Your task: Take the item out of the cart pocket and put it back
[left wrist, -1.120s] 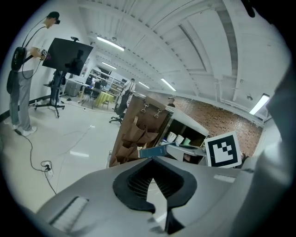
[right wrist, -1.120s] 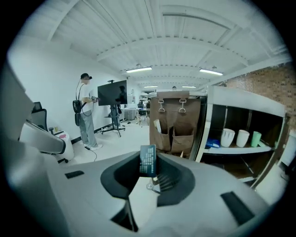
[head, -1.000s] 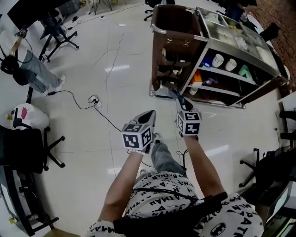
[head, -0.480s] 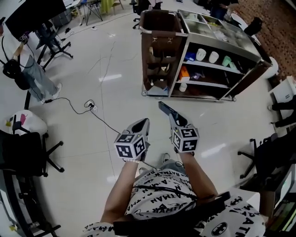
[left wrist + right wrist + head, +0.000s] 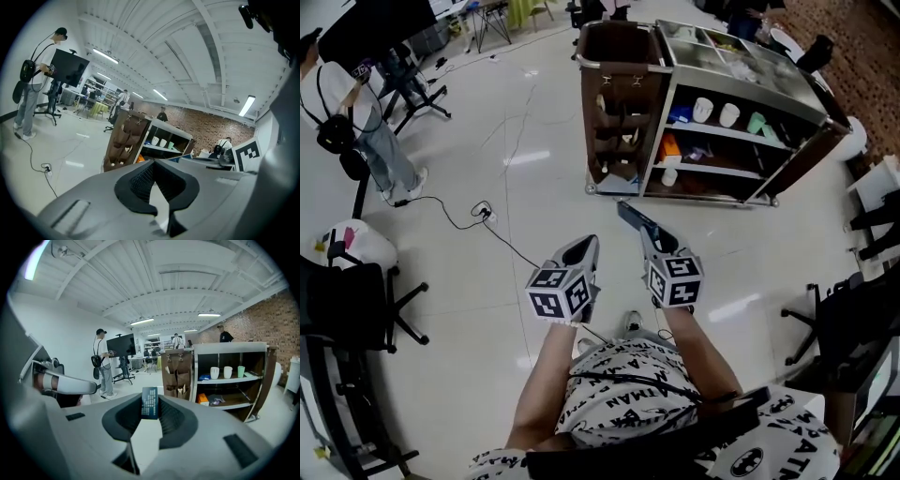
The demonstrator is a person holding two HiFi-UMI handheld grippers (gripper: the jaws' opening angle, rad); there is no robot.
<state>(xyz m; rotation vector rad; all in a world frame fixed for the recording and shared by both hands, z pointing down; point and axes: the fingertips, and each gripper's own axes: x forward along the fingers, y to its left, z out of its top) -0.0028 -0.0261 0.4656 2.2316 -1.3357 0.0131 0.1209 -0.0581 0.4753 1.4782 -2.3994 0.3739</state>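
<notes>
The right gripper (image 5: 628, 212) has its fingers clamped on a small dark blue packet (image 5: 150, 402), held upright out over the floor (image 5: 534, 197). It is well short of the cart (image 5: 623, 62) and its brown pocket panel (image 5: 602, 112). The left gripper (image 5: 584, 247) hangs just alongside, fingers pressed together on nothing. Both point toward the cart.

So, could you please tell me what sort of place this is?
Probably an open-plan lab or office workspace: a glossy white floor with wheeled office chairs, a monitor on a rolling stand, and a service cart with cups on its shelves.
</notes>
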